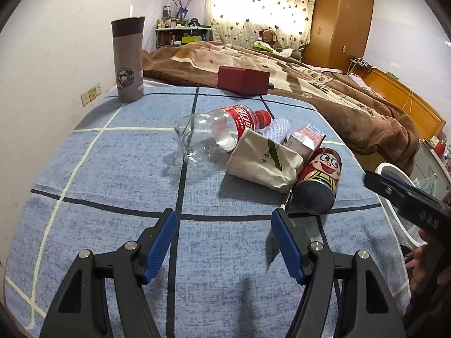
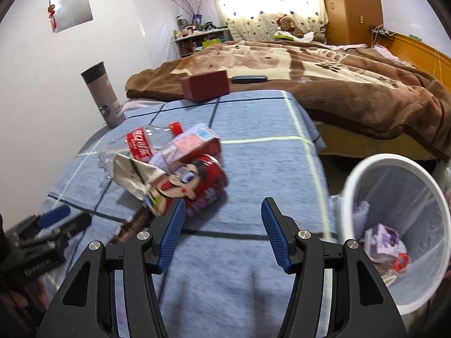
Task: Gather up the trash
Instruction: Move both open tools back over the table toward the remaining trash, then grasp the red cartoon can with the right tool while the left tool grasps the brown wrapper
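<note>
A heap of trash lies on the blue checked cloth [image 1: 112,186]: a clear plastic bottle [image 1: 214,132] with a red label, a crumpled beige paper bag [image 1: 262,163], a small pink carton [image 1: 305,139] and a red cartoon can [image 1: 320,180] on its side. My left gripper [image 1: 224,225] is open and empty, just short of the heap. My right gripper [image 2: 222,217] is open and empty, just right of the can [image 2: 203,188]. The white mesh trash bin [image 2: 394,225] stands to the right, with a purple carton [image 2: 384,242] inside.
A grey tumbler [image 1: 128,59] stands at the far left of the cloth. A dark red box [image 1: 242,80] sits at its far edge. A brown blanket [image 1: 324,84] covers the bed beyond. The right gripper's body [image 1: 408,200] shows at the left view's right edge.
</note>
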Demonstrator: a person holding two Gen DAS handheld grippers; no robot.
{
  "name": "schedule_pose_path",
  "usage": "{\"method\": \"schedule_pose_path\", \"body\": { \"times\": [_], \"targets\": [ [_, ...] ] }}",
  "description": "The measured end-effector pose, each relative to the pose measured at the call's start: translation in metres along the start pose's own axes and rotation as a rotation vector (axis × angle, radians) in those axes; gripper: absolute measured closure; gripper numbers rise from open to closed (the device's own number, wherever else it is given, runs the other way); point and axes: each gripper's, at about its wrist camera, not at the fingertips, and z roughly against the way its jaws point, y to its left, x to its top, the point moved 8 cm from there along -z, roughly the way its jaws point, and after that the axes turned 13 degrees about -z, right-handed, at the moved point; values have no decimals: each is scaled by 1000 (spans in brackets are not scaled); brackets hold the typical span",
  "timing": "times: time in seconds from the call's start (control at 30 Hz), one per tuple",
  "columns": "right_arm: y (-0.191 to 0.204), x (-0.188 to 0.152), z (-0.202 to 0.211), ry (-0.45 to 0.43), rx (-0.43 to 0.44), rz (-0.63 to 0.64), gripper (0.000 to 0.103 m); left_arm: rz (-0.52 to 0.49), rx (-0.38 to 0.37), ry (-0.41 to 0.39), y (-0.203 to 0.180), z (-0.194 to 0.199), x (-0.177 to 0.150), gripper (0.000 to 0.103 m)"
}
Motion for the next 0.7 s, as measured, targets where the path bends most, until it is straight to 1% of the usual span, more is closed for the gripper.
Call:
{"method": "schedule_pose_path", "body": {
  "times": [0.07, 0.13, 0.23, 0.3, 0.37, 0.5, 0.53, 0.6, 0.7],
  "targets": [
    [8, 1, -6, 14, 7, -5, 45, -1, -32, 3, -1, -2, -1, 31],
    [14, 0, -13, 32, -1, -8, 45, -14, -35, 9, -3, -4, -2, 31],
    [23, 3, -21, 32, -7, -3, 43, -31, -63, 20, -8, -9, -2, 31],
    [25, 2, -33, 76, -14, -16, 42, -43, -81, 25, -13, -11, -2, 31],
    [26, 3, -37, 86, -16, -39, 42, -51, -95, 26, -15, -12, -2, 31],
    [25, 6, -45, 106, -31, -81, 42, -65, -100, 40, -17, -18, -1, 31],
    [26, 5, -47, 114, -40, -78, 39, -69, -109, 43, -18, -19, 0, 31],
    [26, 4, -54, 129, -67, -71, 38, -70, -126, 47, -20, -21, 0, 31],
    [26, 2, -57, 151, -57, -80, 36, -78, -126, 56, -22, -25, 0, 31]
  ]
}}
